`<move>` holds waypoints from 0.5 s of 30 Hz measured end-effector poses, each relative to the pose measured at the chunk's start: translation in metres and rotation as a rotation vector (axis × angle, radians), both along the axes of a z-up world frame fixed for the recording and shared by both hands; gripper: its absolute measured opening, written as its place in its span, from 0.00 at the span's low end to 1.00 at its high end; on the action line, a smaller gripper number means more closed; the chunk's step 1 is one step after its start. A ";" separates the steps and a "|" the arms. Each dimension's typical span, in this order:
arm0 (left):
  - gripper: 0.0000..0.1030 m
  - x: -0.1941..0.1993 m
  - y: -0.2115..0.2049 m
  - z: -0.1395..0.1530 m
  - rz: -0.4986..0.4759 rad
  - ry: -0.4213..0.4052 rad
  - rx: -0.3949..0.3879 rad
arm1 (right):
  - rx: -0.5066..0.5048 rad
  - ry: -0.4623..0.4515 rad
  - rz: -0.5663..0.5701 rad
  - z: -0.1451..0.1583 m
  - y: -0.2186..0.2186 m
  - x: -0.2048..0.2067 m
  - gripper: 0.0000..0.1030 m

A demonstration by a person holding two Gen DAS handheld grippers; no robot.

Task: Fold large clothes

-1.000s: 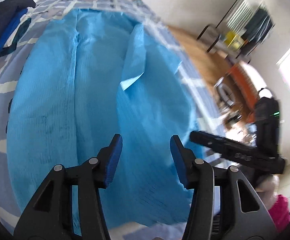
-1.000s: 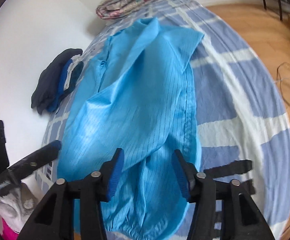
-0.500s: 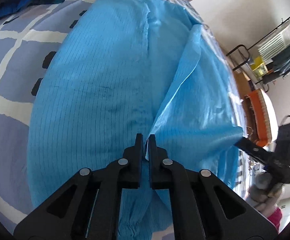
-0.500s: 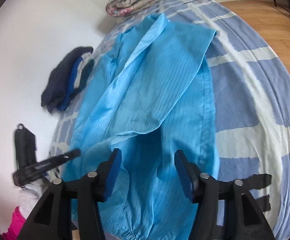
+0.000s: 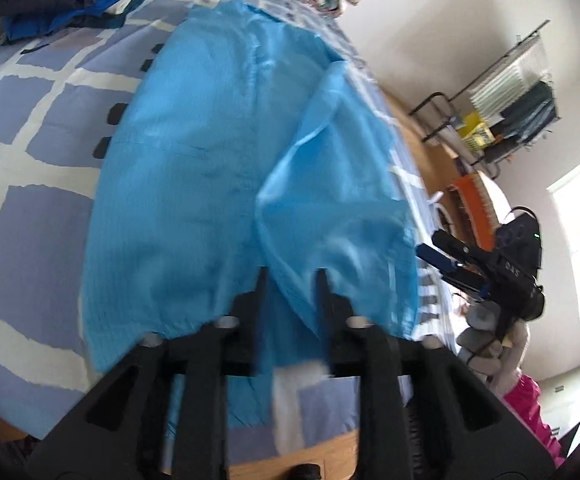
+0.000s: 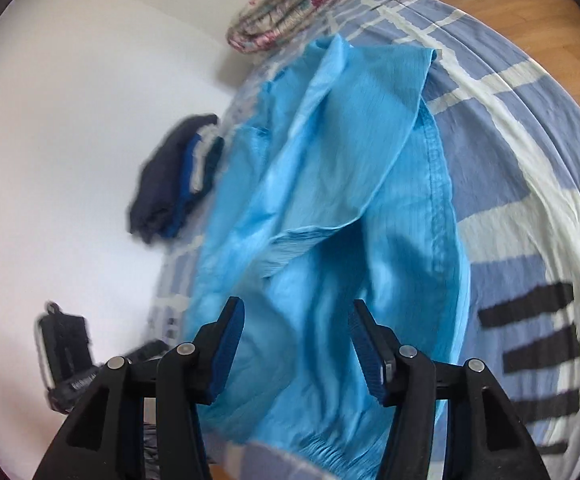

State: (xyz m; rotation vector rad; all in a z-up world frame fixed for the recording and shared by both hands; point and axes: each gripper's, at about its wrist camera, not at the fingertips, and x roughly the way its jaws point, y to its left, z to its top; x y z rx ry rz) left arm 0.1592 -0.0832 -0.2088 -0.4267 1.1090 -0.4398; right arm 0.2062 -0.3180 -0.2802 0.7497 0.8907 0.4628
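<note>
A large bright blue garment lies lengthwise on the bed. Its right side is folded over towards the middle as a loose flap. My left gripper hovers over the near hem; its jaws are opening, and the flap's edge shows between them without the pads pressing it. In the right wrist view the garment shows the same fold, and my right gripper stands open above the lower part with nothing pinched. The right gripper also appears at the bed's right edge in the left wrist view.
Folded dark clothes lie by the white wall. A folded floral blanket sits at the bed's far end. Wooden floor runs along the bed's right side, with a clothes rack beyond it.
Half a second ago the left gripper was shut on the flap's edge; now its jaws stand apart and it has drawn back toward the near hem. The right gripper stays open, barely shifted.
</note>
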 end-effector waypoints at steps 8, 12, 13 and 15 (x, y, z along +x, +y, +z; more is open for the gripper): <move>0.41 0.016 -0.013 -0.032 -0.005 0.114 -0.104 | 0.029 0.051 0.046 -0.017 0.029 0.012 0.53; 0.00 0.021 -0.022 -0.053 -0.045 0.168 -0.206 | -0.028 0.087 0.092 -0.025 0.052 0.022 0.00; 0.00 0.019 -0.023 -0.053 -0.046 0.168 -0.211 | -0.046 0.091 0.090 -0.022 0.052 0.021 0.00; 0.00 0.013 -0.028 -0.045 -0.067 0.143 -0.222 | -0.062 0.068 0.086 -0.006 0.045 0.012 0.00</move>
